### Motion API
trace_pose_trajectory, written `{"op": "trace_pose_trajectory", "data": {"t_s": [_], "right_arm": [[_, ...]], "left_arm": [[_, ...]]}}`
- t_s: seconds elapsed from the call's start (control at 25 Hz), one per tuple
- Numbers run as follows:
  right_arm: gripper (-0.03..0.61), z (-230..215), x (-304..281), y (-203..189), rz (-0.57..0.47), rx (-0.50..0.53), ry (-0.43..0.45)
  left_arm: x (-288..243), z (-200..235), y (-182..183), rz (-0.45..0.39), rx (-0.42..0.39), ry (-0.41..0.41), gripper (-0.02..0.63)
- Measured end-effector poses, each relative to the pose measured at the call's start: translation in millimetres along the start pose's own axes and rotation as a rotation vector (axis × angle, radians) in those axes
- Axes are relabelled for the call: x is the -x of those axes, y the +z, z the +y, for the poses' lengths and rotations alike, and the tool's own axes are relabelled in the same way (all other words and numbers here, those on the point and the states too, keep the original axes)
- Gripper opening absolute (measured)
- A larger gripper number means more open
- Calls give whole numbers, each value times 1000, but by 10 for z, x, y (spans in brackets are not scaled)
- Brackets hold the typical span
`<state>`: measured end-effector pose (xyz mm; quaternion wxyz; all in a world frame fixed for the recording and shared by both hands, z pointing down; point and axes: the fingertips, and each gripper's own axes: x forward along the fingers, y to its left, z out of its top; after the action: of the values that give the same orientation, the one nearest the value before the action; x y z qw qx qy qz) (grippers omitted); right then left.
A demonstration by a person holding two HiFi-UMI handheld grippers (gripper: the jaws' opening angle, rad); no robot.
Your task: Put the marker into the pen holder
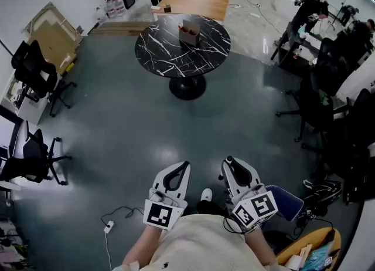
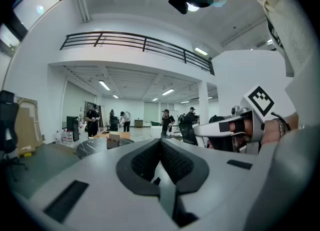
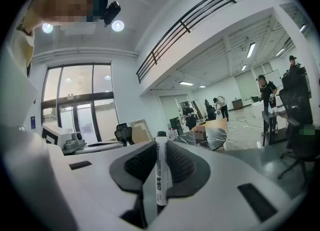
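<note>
Carrying is the step: our right tongs [image 3: 161, 145] grip the marker [image 3: 161, 172]; left tongs [image 2: 160, 142] closed, empty. Likely holder [image 1: 188, 32] stands toward the far edge of the table [image 1: 158, 53], well ahead; we must approach.

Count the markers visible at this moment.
1: a white marker clamped between the right gripper's jaws. The left gripper is shut with nothing in it. The box on the round table is too far to check for more.
</note>
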<state>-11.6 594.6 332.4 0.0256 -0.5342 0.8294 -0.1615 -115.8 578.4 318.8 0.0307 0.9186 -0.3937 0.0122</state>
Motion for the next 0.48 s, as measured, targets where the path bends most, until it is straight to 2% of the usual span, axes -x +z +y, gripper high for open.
{"op": "trace_pose_trajectory", "data": {"t_s": [0.24, 0.48], "right_arm": [[78, -348, 131, 73, 15, 13, 19], [78, -706, 199, 38, 30, -10, -8]], "left_arm": [[-276, -247, -49, 2, 11, 35, 12], [-550, -508, -211, 29, 17, 6, 12]]}}
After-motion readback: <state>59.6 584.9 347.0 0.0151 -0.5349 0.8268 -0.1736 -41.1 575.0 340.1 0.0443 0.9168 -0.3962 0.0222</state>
